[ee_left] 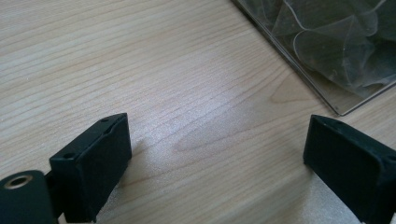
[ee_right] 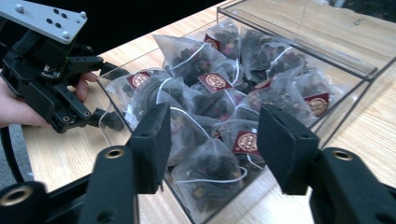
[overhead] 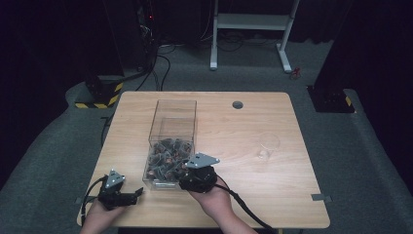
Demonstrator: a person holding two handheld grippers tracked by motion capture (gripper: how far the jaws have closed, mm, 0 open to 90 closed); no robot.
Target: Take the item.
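Nearest us, our right gripper [ee_right: 212,140] has its black fingers [ee_right: 152,140] spread and empty just above the near end of the clear rectangular plastic box [overhead: 171,141], whose pile of pyramid tea bags with dark red tags [ee_right: 219,116] lies straight ahead, centre frame. Our left gripper [overhead: 119,192], also spread and empty, rests lower left on the pale wooden bench [overhead: 272,185], beside the box. We judge the right better placed.

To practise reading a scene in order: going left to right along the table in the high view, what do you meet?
Left gripper → clear box of tea bags → right gripper → clear glass.
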